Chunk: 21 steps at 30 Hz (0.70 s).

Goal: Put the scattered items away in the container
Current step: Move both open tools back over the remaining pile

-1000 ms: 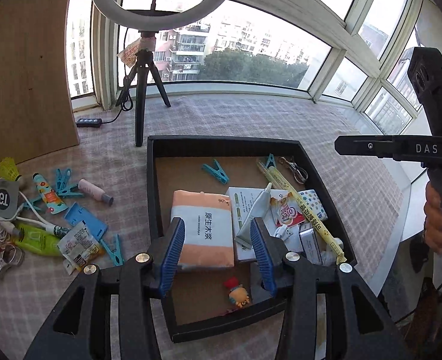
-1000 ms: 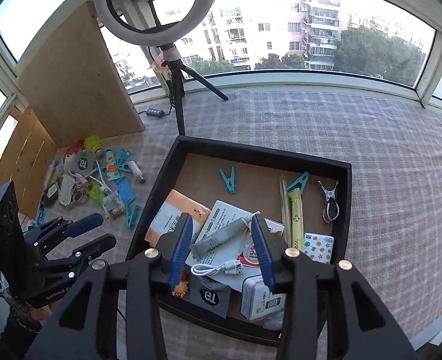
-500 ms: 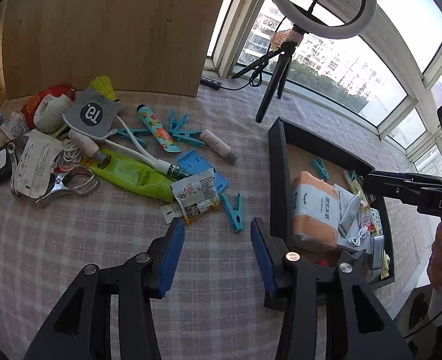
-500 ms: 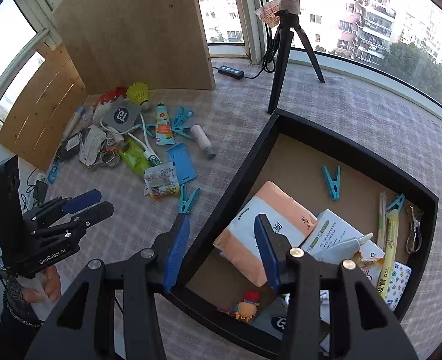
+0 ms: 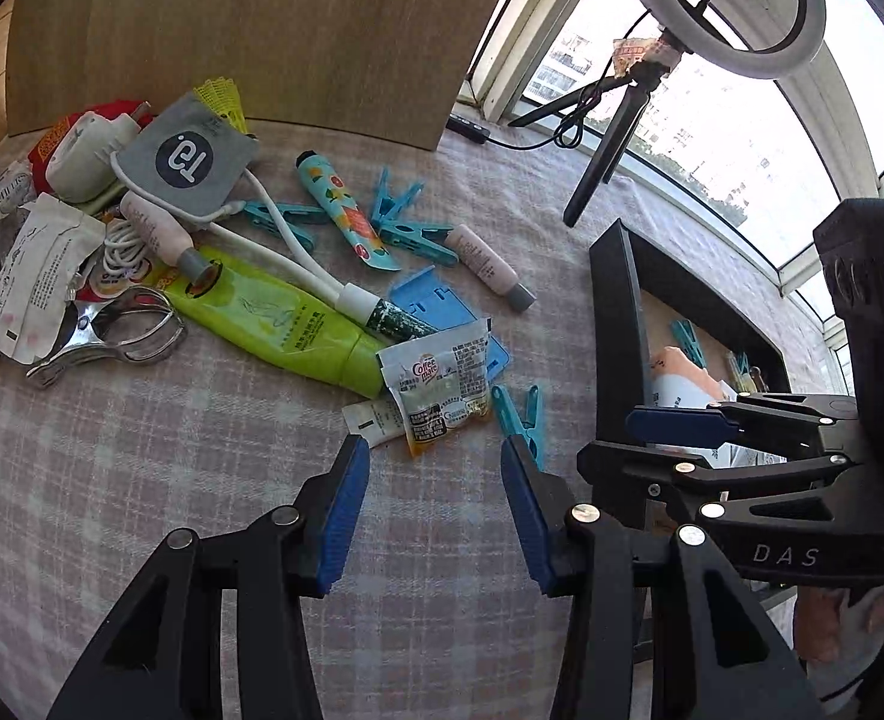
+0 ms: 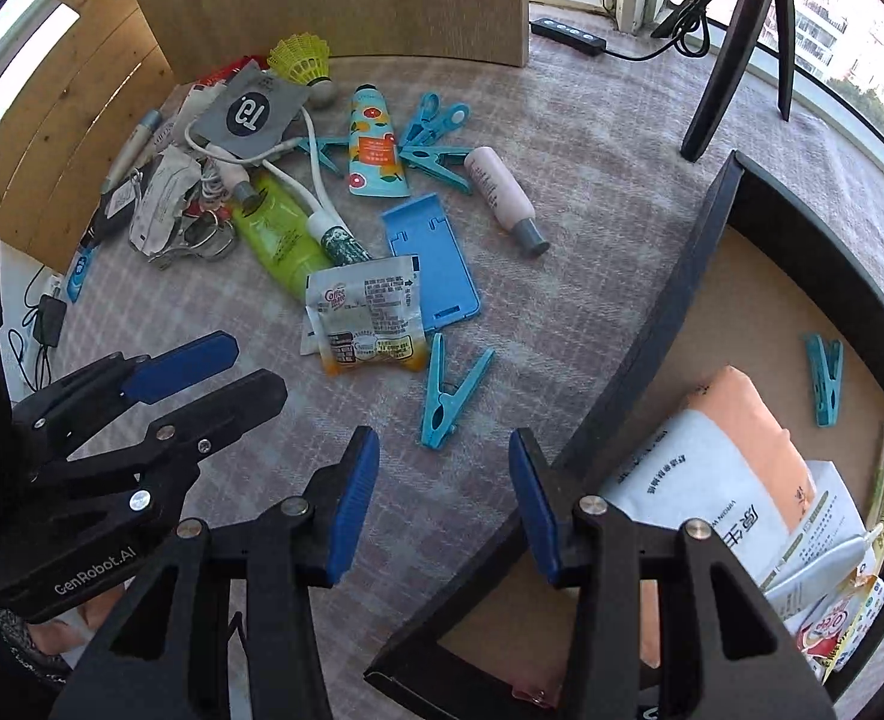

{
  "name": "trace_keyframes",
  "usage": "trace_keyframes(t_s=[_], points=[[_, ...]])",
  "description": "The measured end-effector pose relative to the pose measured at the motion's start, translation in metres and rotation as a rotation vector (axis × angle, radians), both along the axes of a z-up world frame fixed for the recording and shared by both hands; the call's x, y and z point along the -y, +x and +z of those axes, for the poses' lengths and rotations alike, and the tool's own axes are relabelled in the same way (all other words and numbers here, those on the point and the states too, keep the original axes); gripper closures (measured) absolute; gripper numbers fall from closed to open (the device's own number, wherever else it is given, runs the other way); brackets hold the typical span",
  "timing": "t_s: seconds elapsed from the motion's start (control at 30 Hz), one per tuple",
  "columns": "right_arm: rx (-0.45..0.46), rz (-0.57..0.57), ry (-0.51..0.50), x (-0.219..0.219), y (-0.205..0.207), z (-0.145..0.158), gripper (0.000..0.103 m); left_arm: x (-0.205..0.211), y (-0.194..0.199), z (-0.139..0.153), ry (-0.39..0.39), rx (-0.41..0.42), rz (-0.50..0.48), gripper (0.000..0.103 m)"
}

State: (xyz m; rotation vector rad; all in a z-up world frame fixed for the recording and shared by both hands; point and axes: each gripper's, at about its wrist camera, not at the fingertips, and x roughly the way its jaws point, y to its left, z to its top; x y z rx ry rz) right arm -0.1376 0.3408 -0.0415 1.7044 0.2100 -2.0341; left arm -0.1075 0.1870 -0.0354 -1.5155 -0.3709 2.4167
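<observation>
Above the checked cloth (image 6: 592,138), both grippers, left (image 5: 435,501) and right (image 6: 445,498), hover spread and empty near a blue clothespin (image 6: 451,390), left of the black tray (image 6: 670,324).

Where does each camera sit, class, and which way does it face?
Left wrist: on the left tongs, angled down at the scattered pile; the right tongs and a hand show beside the black tray.
Right wrist: on the right tongs, facing down over the tray's edge; the left tongs show.
Shared: the creamer sachet and teal clothespin.
</observation>
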Motion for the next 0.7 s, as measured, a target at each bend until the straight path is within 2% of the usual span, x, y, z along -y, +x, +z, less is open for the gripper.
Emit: trace_keyframes(t_s=[0.1,0.7], points=[[0.011,0.013,0.044,0.001,-0.001,-0.008,0.059,0.000,0.000,-0.002,0.012,-0.003,-0.001,0.060],[0.052,0.043,0.052,0.019,-0.007,-0.018,0.059,0.016,0.001,-0.017,0.041,0.021,0.008,0.060]])
